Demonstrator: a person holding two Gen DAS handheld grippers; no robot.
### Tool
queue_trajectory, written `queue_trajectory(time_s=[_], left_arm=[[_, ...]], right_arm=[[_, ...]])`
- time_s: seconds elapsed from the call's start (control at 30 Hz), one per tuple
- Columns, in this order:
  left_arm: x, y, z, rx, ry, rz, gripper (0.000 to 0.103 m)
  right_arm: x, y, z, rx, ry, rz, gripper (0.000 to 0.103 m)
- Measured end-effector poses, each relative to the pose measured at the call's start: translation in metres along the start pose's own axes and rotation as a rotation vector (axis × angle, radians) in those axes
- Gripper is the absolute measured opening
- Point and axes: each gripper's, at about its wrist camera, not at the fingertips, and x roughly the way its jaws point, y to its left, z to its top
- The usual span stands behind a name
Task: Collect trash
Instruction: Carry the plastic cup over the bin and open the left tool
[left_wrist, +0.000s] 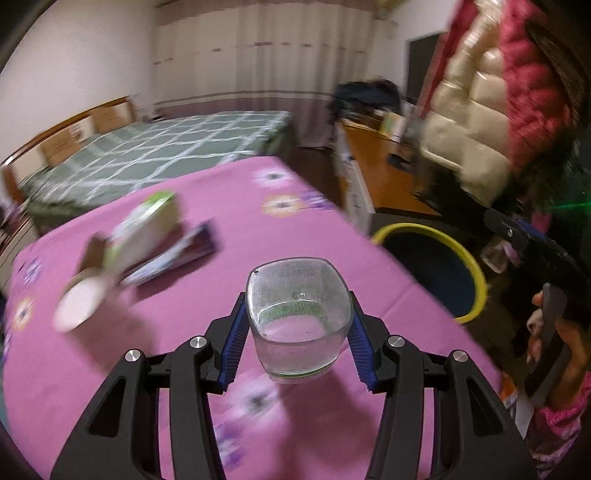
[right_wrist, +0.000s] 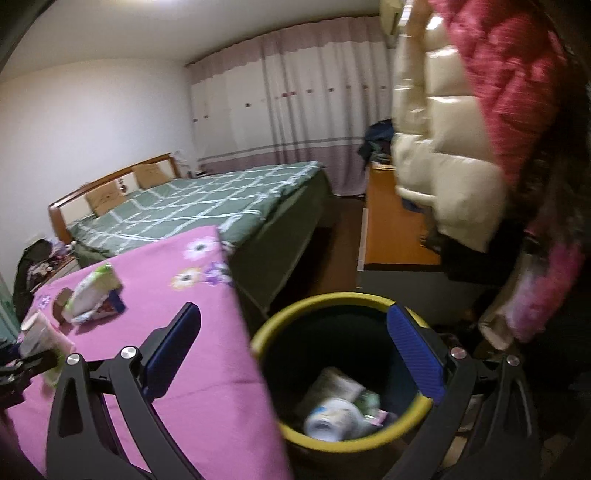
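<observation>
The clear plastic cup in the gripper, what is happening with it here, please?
A person is clearing trash from a table with a pink cloth. The left gripper holds a clear plastic cup above the table. The right gripper is open and empty, over the yellow-rimmed bin beside the table, which already holds some trash. A paper cup and some packets lie on the cloth.

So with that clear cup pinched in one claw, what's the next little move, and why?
Probably carry the clear plastic cup, squeezed in the left gripper, sideways over the yellow-rimmed bin and let go. The cup hangs above the pink tablecloth, the bin stands just past the table edge, and the right gripper is open and empty above it.
</observation>
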Motion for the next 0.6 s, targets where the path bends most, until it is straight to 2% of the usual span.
queue_trajectory(time_s=[0.13, 0.33, 0.53, 0.6], left_arm=[[0.036, -0.054, 0.029, 0.088, 0.023, -0.095, 0.05], [0.088, -0.118, 0.06, 0.164, 0.063, -0.188, 0.05], [0.124, -0.152, 0.072, 0.192, 0.098, -0.219, 0.051], [0.131, -0.154, 0.073, 0.185, 0.095, -0.216, 0.075]], right_arm=[[-0.017, -0.031, -0.004, 0.024, -0.009, -0.049, 0.096], [-0.038, -0.072, -0.008, 0.055, -0.021, -0.109, 0.096], [-0.043, -0.099, -0.012, 0.093, -0.007, -0.158, 0.096], [-0.042, -0.105, -0.015, 0.102, 0.0, -0.165, 0.096]])
